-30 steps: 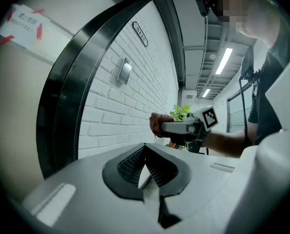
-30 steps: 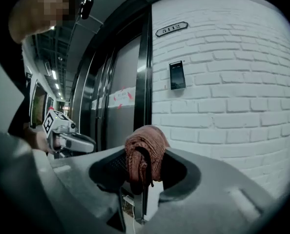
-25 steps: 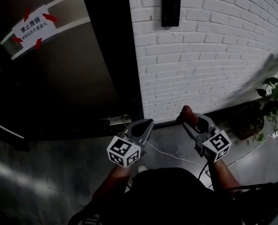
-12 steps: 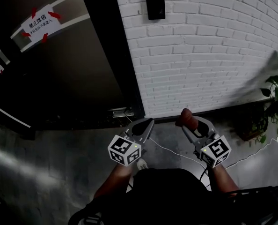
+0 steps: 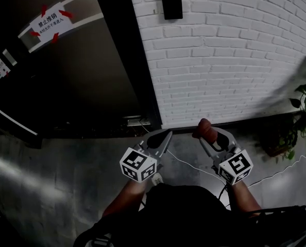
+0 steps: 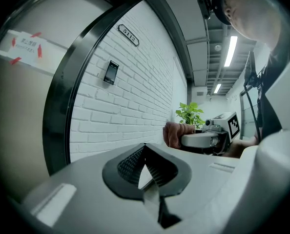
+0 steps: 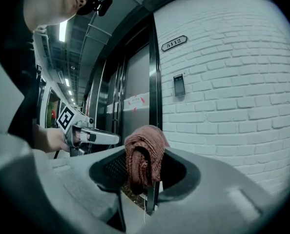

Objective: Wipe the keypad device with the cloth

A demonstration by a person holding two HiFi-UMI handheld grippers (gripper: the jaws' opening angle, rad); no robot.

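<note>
Keypad device [image 5: 172, 0], a flat black rectangle, sits further left in head view than a second ago, high on white brick wall [image 5: 235, 60], well apart from cloth [image 5: 204, 128]. Right gripper [image 5: 208, 135] clamps the bunched reddish terry cloth. Ribbed jaws of left gripper [image 5: 166, 135] meet, empty. Only gripper views show number plate [image 7: 174, 43].
</note>
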